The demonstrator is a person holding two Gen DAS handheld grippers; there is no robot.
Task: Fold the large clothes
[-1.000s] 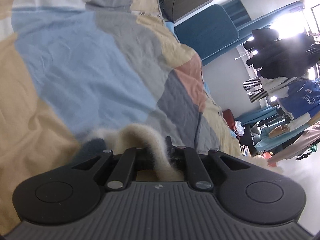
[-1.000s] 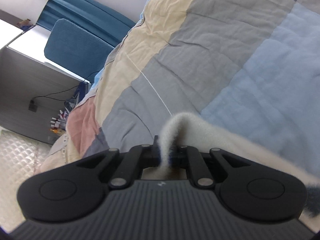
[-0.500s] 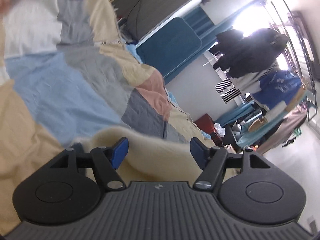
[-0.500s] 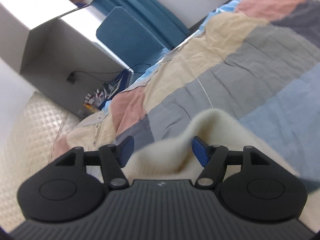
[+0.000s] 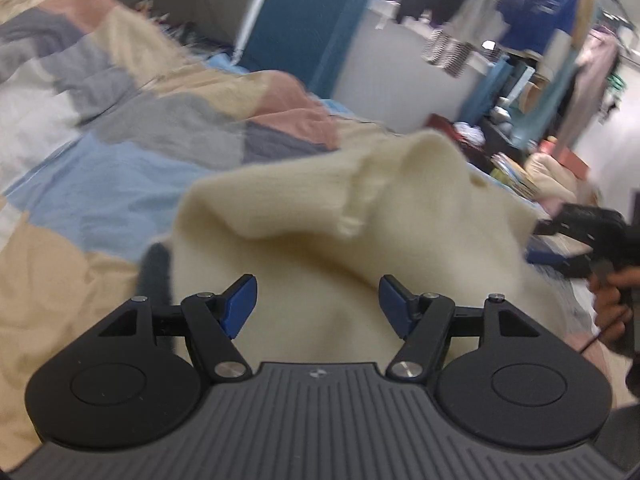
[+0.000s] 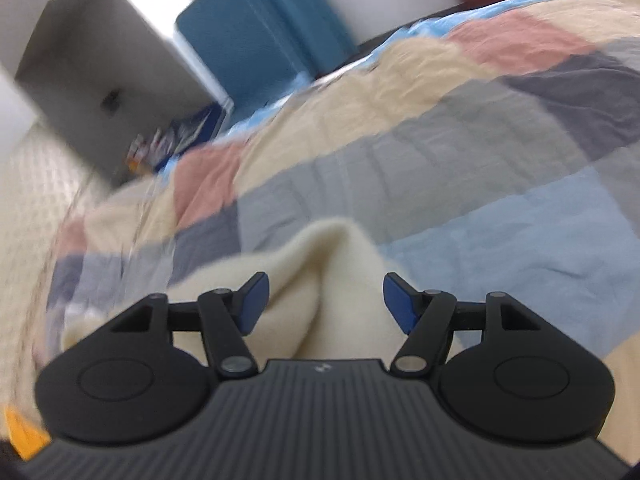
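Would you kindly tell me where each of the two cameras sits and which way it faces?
Left wrist: on the left hand-held gripper, looking down over the cream sweater toward a clothes rack; right hand shows.
Right wrist: on the right hand-held gripper, facing a white cabinet; no body shows.
Shared: sweater, patchwork quilt, blue chair.

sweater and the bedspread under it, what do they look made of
Sweater: cream knit, probably wool or acrylic; fine ribbing shows and the surface looks fuzzy and matte. Bedspread: thin woven fabric, likely cotton, in colour blocks; matte, finely creased.
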